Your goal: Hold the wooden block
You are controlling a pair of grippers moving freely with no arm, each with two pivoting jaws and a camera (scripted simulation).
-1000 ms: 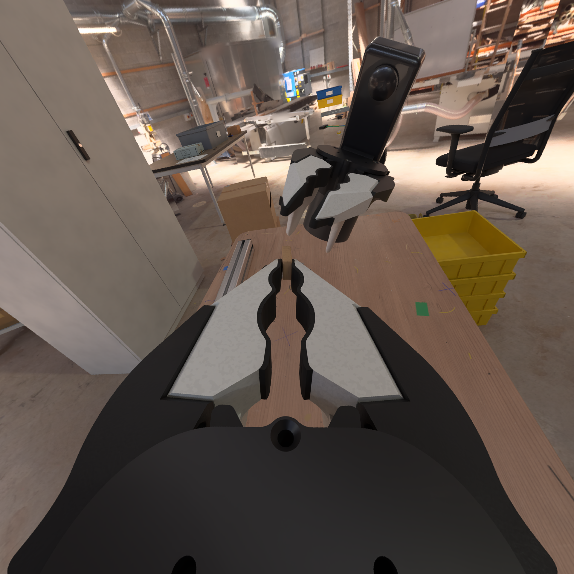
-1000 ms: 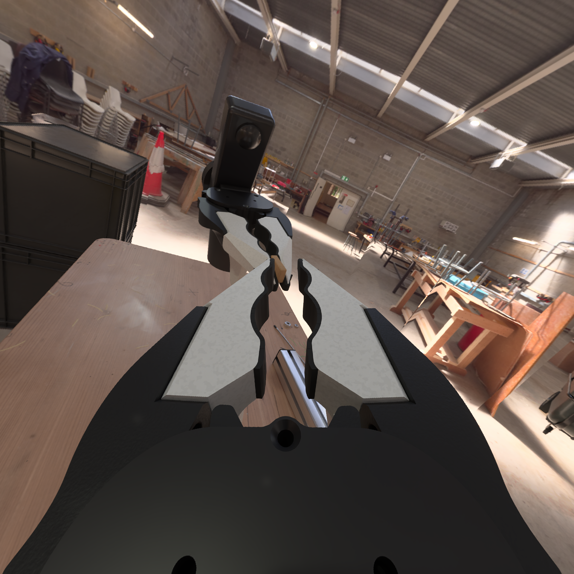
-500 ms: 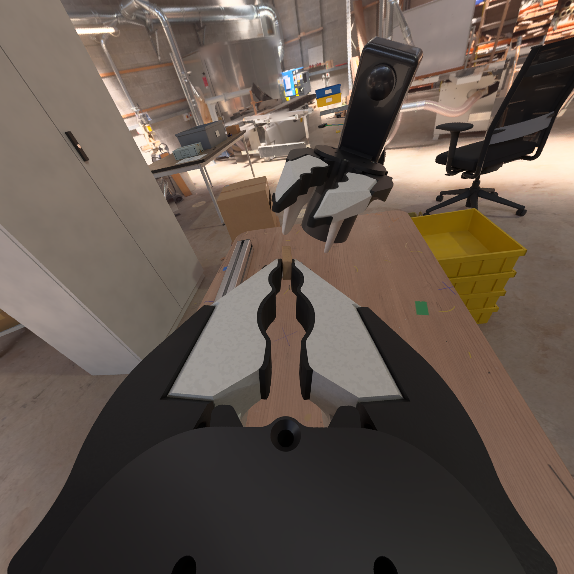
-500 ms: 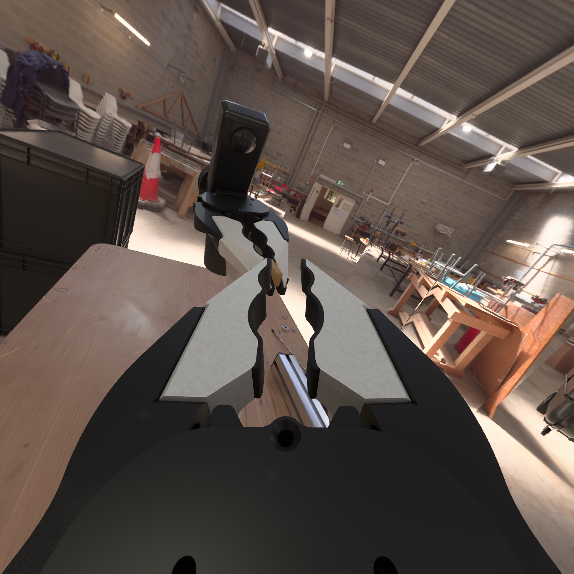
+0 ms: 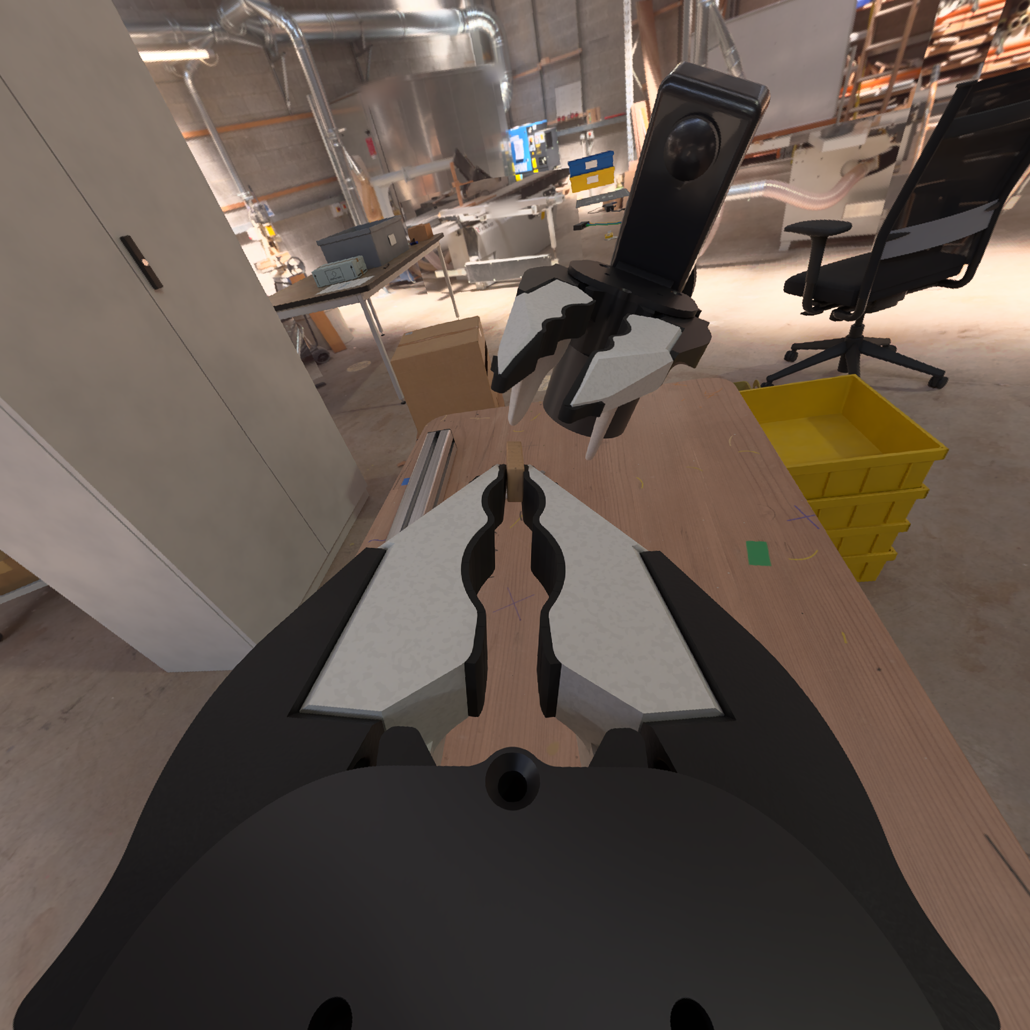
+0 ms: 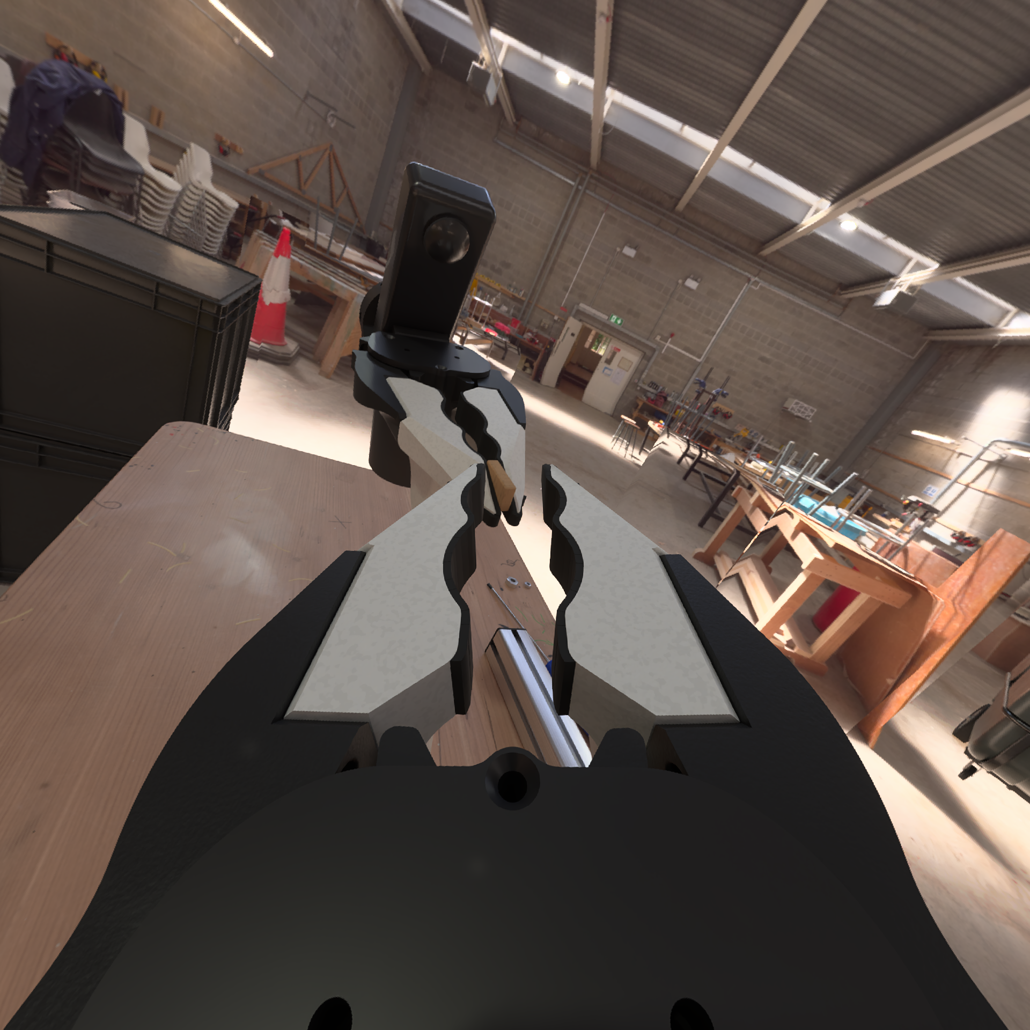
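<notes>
Between the tips of the left gripper (image 5: 514,474) sits the block (image 5: 514,478), a small tan piece pinched upright by narrow jaws above the tabletop (image 5: 696,557). Facing it, the right gripper (image 5: 552,432) hangs just beyond and above with jaws spread, gripping nothing. Only the right wrist view shows the block (image 6: 500,491) side-on, tilted and clear of the tabletop (image 6: 167,557), with a metal rail (image 6: 535,685) below.

Two close wrist views face each other across the table (image 5: 724,557).
</notes>
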